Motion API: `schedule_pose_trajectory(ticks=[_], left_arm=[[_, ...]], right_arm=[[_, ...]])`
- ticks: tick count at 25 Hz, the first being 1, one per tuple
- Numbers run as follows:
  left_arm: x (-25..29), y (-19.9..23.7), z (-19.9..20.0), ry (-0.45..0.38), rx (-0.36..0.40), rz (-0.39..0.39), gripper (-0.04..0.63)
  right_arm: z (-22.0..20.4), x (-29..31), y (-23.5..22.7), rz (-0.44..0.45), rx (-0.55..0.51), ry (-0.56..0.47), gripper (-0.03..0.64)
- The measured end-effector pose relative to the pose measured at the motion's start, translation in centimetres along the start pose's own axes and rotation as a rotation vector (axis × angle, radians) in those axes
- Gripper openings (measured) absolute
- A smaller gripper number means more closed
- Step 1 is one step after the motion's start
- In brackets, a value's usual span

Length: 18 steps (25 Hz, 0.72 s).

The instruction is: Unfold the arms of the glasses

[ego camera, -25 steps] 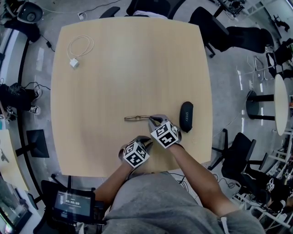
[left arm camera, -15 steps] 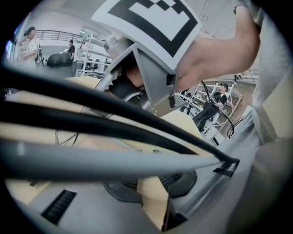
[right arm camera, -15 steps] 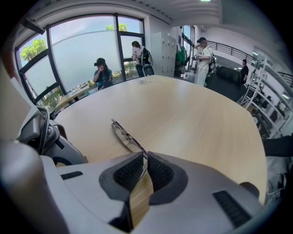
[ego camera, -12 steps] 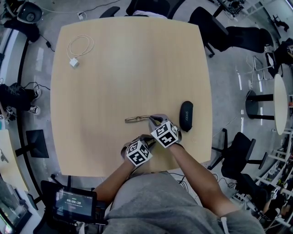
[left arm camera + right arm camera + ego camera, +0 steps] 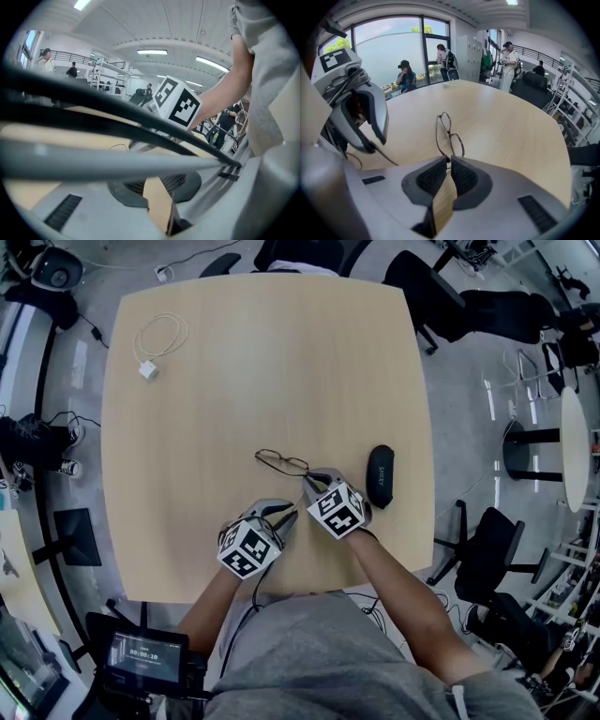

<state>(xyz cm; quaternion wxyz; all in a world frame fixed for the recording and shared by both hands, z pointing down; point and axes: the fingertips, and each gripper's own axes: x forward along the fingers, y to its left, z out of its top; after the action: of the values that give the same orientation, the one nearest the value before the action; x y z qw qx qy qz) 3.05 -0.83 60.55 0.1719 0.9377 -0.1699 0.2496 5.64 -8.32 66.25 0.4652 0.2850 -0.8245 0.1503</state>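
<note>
One pair of glasses (image 5: pixel 281 463) lies on the table (image 5: pixel 262 362), with one black case (image 5: pixel 381 476) near its right. Two grippers meet at the glasses. The right gripper (image 5: pixel 450 160) pinches the frame's end, and the left gripper (image 5: pixel 288 512), jaws nearly together, appears to pinch one swung-out arm.

text: none legible | monitor (image 5: pixel 148 655) digits: too small | case (image 5: pixel 380 475) print: blurred

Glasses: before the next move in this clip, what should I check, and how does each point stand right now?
1. Right tool shut on the near end of the glasses: ok.
2. Left tool shut on one arm, which is swung out from the frame: ok.
3. Second arm unfolded: cannot tell.
4. Glasses case apart from the glasses: ok.
5. White cable far from both tools, out of the way: ok.
</note>
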Motion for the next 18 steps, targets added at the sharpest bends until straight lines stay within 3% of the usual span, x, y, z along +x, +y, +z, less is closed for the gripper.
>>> schedule_pose_trajectory(ticks=[4, 8, 14, 18], left_arm=[[0.1, 1.4, -0.8, 0.032, -0.027, -0.006, 0.051], [2.0, -0.5, -2.0, 0.087, -0.004, -0.062, 0.049], [4.5, -2.7, -3.0, 0.118, -0.041, -0.094, 0.049], [4.7, -3.2, -3.3, 0.115, -0.040, -0.071, 0.049]], right_arm=[[-0.3, 0.0, -0.4, 0.007, -0.004, 0.004, 0.034], [-0.6, 0.0, -0.6, 0.013, -0.004, 0.008, 0.032], [-1.1, 0.2, 0.6, 0.049, -0.025, 0.029, 0.028], [-1.4, 0.3, 1.2, 0.055, -0.051, 0.040, 0.026]])
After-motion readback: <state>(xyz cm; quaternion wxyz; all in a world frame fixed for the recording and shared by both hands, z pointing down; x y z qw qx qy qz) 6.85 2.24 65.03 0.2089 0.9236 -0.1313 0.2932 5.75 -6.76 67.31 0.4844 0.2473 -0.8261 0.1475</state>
